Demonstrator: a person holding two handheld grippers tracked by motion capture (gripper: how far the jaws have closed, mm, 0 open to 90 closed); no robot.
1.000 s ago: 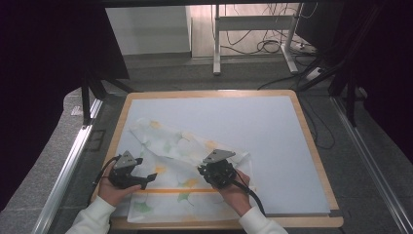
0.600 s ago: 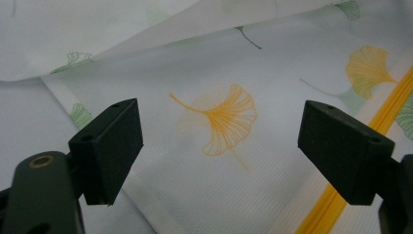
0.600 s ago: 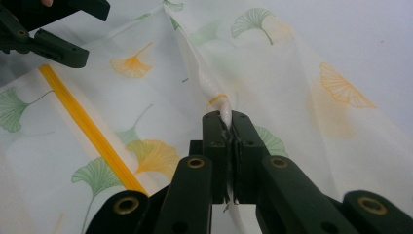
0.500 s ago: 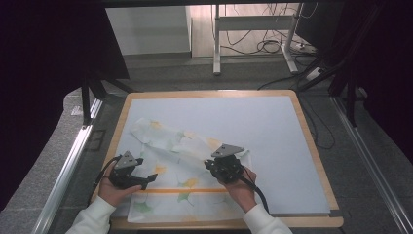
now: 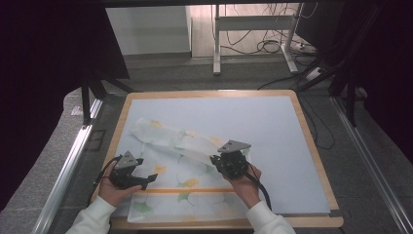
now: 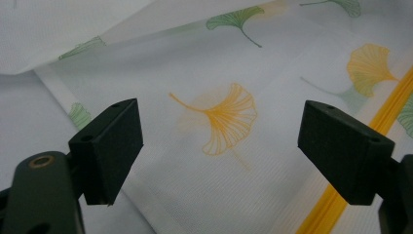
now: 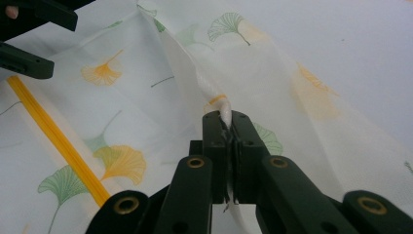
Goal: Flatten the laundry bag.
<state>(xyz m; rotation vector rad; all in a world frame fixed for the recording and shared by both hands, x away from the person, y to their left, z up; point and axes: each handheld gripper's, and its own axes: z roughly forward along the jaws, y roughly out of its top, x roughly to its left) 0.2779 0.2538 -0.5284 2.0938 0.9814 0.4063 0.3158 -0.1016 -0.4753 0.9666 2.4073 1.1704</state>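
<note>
- On the near left part of the bench (image 5: 302, 146), a thin white cloth (image 5: 180, 170) printed with green and orange ginkgo leaves lies spread over the pale blue surface, reaching from the near edge toward the middle.
- An orange stripe (image 5: 195, 190) runs left to right across the cloth's near part, between the two hands.
- The far part of the cloth is folded over and rumpled, with a loose ridge running from the far left corner toward the right claw.
- The right claw (image 5: 229, 161) sits at the cloth's right side; in the right gripper view its jaws are clenched together on a pinched, twisted bit of the cloth (image 7: 225, 109), which rises from between them.
- From that pinch the fabric pulls up into a taut fold that leads away toward the far left corner.
- The left claw (image 5: 141, 178) rests low over the cloth's near left part, well apart from the right one.
- In the left gripper view its jaws stand wide and released, with an orange ginkgo leaf (image 6: 221, 122) printed on the flat cloth between them; the pads press on nothing.
- The orange stripe (image 6: 350, 165) passes under the right-hand jaw in that view.
- A wooden frame (image 5: 311, 136) borders the bench.
</note>
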